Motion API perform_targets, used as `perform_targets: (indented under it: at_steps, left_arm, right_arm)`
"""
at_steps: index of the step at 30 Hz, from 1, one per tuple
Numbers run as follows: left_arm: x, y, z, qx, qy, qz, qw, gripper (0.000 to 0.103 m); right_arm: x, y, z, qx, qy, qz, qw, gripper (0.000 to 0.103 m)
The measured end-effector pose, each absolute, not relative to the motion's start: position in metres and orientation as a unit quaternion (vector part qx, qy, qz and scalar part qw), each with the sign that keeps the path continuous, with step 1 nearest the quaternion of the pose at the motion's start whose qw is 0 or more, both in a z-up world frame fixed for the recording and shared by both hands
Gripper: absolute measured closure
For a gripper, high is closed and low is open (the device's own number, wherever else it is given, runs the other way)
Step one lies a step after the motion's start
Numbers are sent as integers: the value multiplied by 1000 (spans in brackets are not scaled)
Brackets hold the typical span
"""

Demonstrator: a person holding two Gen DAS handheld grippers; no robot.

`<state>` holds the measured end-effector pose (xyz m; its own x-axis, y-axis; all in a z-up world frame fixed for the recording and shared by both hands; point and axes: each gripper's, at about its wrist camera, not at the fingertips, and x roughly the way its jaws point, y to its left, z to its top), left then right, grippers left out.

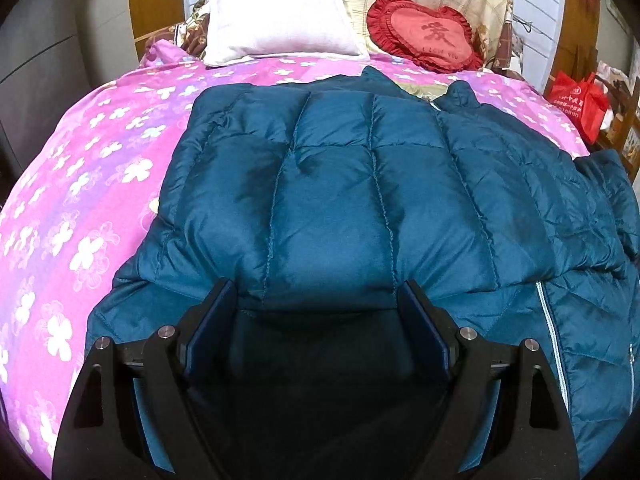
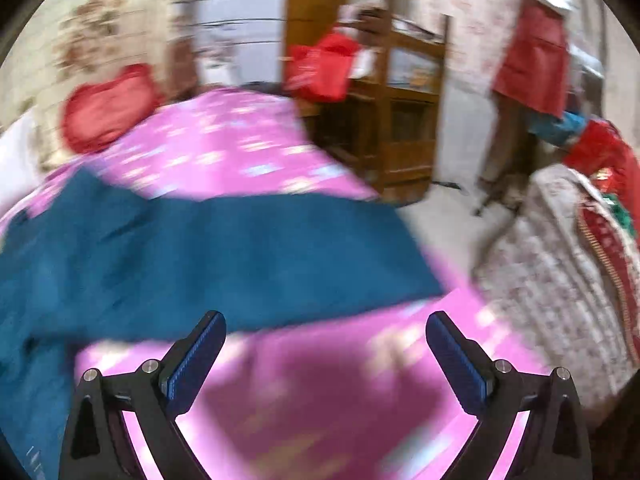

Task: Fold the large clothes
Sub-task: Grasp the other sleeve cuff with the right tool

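Note:
A teal quilted down jacket (image 1: 340,184) lies spread on the pink flowered bedsheet (image 1: 80,184), with one side folded over and its light zipper (image 1: 550,320) showing at the right. My left gripper (image 1: 319,292) sits low over the jacket's near edge. Its jaws stand wide and open, with a puffy panel of the fold between the pads and not squeezed. The right wrist view is blurred by motion. There my right gripper (image 2: 326,328) is open over bare pink sheet (image 2: 320,380), just short of the jacket (image 2: 200,248), with nothing between its fingers.
A white pillow (image 1: 280,16) and a red heart cushion (image 1: 424,32) lie at the head of the bed. Past the bed's right edge stand a wooden cabinet (image 2: 400,120) with a red bag (image 2: 320,68) and a floral-covered piece of furniture (image 2: 552,264).

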<state>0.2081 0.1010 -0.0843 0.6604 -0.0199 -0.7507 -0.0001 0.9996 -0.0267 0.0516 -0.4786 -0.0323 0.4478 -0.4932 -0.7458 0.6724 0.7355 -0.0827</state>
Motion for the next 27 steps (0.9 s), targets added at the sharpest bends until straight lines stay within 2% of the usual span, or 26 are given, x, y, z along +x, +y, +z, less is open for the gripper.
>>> perform_targets:
  at_steps: [5, 7, 9, 10, 11, 12, 13, 14, 18, 23, 27]
  left_arm:
    - [208, 101, -84, -12, 412, -5, 911, 20]
    - [208, 101, -84, -12, 412, -3, 911, 20]
    - [208, 100, -84, -10, 412, -2, 911, 20]
    - [208, 100, -84, -9, 413, -1, 911, 20]
    - [208, 100, -84, -10, 413, -1, 911, 20]
    - [208, 100, -84, -10, 413, -1, 911, 20]
    - [208, 100, -84, -10, 413, -1, 911, 20]
    - [208, 100, -84, -11, 413, -2, 911, 20]
    - [208, 100, -84, -10, 413, -2, 911, 20]
    - [208, 100, -84, -12, 412, -2, 911, 20]
    - [207, 103, -84, -21, 411, -5, 911, 20]
  right_arm:
    - [77, -555, -78, 221, 446, -301, 813, 2]
    - [97, -541, -82, 155, 442, -300, 831, 3]
    - [114, -522, -74, 114, 448, -280, 841, 12]
    - [120, -511, -72, 91, 447, -267, 849, 27]
    - [123, -502, -69, 76, 446, -254, 855, 59]
    - [125, -492, -67, 64, 453, -246, 855, 75]
    - [127, -485, -64, 57, 465, -253, 846, 87]
    - [127, -483, -61, 58, 466, -256, 845, 91]
    - [111, -452, -1, 50, 404, -255, 877, 92]
    - [99, -350, 72, -13, 323, -224, 919, 92]
    - [103, -233, 82, -51, 283, -152, 946, 92]
